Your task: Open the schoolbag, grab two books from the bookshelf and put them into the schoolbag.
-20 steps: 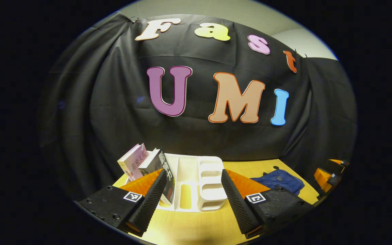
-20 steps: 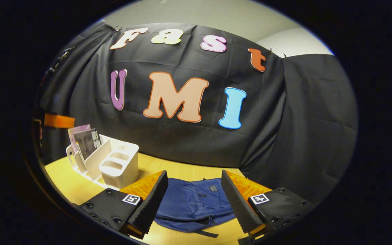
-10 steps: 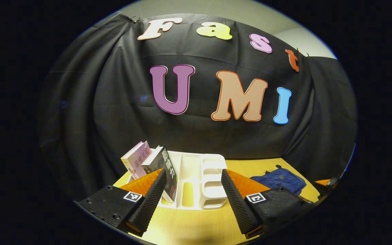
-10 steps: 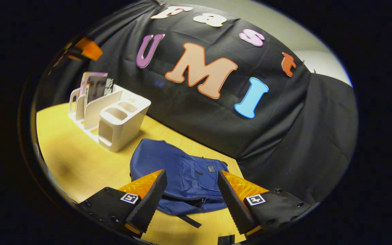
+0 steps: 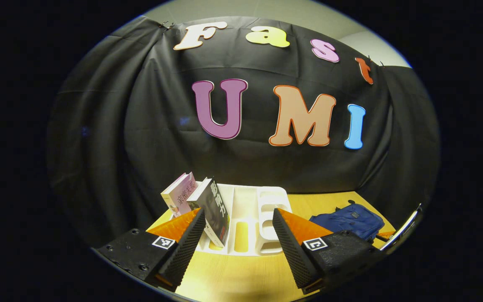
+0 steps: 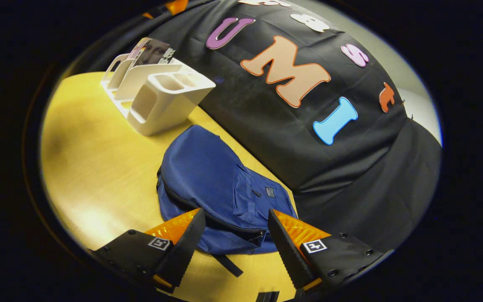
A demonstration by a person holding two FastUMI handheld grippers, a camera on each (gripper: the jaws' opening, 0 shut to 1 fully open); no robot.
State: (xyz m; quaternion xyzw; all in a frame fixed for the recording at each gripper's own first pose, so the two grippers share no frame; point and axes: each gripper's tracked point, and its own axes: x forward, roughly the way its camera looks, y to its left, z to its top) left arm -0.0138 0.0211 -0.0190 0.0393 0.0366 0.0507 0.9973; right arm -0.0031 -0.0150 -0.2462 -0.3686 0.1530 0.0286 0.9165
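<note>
On the yellow table (image 6: 94, 167), right of the white bookshelf (image 6: 157, 100), the soft, limp blue schoolbag (image 6: 212, 184) lies zipped beneath the spread, empty right gripper (image 6: 235, 239), so its small zipper pull (image 6: 262, 237) looks the best hold.

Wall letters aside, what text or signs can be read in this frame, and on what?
Pink book spine: characters, too small to read surely.
Dark book spine: large characters, blurred.
Schoolbag patch: too small.
Left gripper, right gripper: square coded markers, no words.
</note>
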